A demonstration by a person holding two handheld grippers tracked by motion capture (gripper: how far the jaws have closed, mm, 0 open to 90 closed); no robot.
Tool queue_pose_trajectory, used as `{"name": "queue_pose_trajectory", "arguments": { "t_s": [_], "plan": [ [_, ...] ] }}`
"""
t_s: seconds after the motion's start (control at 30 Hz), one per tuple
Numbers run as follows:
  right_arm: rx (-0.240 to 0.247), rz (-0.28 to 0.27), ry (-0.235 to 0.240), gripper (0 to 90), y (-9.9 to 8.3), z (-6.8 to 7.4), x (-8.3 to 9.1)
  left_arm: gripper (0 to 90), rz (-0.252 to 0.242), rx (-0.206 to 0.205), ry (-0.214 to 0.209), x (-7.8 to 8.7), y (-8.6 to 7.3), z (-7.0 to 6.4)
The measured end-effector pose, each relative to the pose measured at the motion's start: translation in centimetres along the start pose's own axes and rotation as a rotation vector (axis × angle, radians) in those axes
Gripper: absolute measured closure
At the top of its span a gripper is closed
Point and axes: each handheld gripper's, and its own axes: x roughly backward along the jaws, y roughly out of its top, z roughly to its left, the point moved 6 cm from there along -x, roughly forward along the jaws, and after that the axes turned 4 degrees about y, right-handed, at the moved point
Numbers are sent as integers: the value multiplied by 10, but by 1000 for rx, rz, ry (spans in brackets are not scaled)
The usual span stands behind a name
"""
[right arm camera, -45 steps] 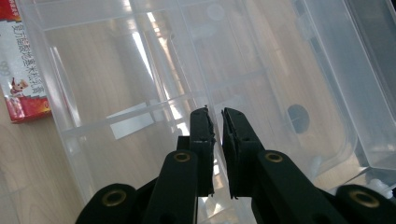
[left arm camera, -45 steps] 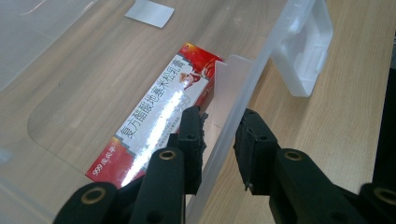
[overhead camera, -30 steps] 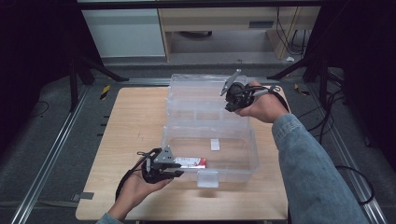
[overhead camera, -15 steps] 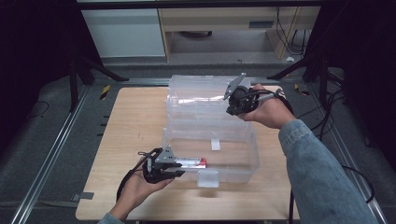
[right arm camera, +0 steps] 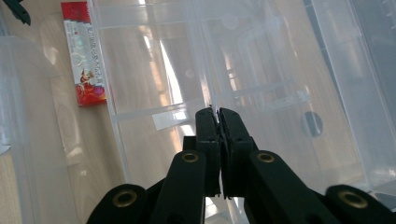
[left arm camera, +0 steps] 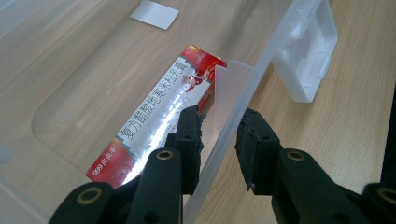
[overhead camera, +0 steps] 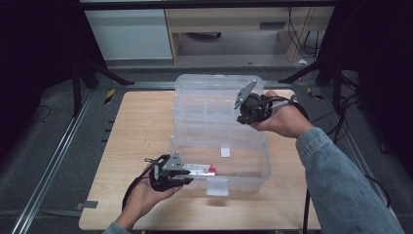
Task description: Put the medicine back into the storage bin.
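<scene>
a lab-like workroom: wooden table [overhead camera: 146, 126] on metal rails [overhead camera: 53, 161], black stands, cables.

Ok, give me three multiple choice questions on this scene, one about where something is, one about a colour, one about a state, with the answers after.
1. Where does the small carton lie?
A. inside the clear box, by its near wall
B. on the table outside the box
C. on the lid

2. What colour are the carton's ends?
A. blue
B. red
C. green

3. How is the box's lid?
A. shut and latched
B. lying flat on the table
C. raised, held by the right gripper

Answers: 1 A, the left gripper view shows it behind the wall that the left gripper straddles. 2 B, red shows at both ends. 3 C, the fingers are shut on the lid's edge, with the lid standing up behind the box.
</scene>
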Motion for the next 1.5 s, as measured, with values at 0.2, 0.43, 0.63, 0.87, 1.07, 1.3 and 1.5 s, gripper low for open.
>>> {"name": "queue_pose_trajectory", "arguments": {
  "t_s": [0.2, 0.43, 0.63, 0.87, 1.07, 1.3, 1.5],
  "plan": [
    [0, -14, 18, 878, -2, 6, 3, 702, -1, 0, 3, 0, 0, 0],
    [16, -16, 25, 881, -3, 14, 6, 700, -5, 7, 7, 0, 0, -1],
    [20, -28, 26, 882, -6, 20, 8, 695, -12, 9, 15, -1, 1, -1],
    [19, -30, 28, 879, -7, 17, 9, 691, -13, 10, 22, -4, 4, 0],
    [11, -32, 20, 866, -9, 1, 5, 695, -18, 12, 40, -11, 12, 1],
    [18, -41, 21, 872, -11, 0, 5, 693, -24, 25, 43, -14, 15, 4],
    [29, -41, 18, 875, -13, 6, 7, 691, -27, 24, 49, -14, 15, 3]
  ]
}}
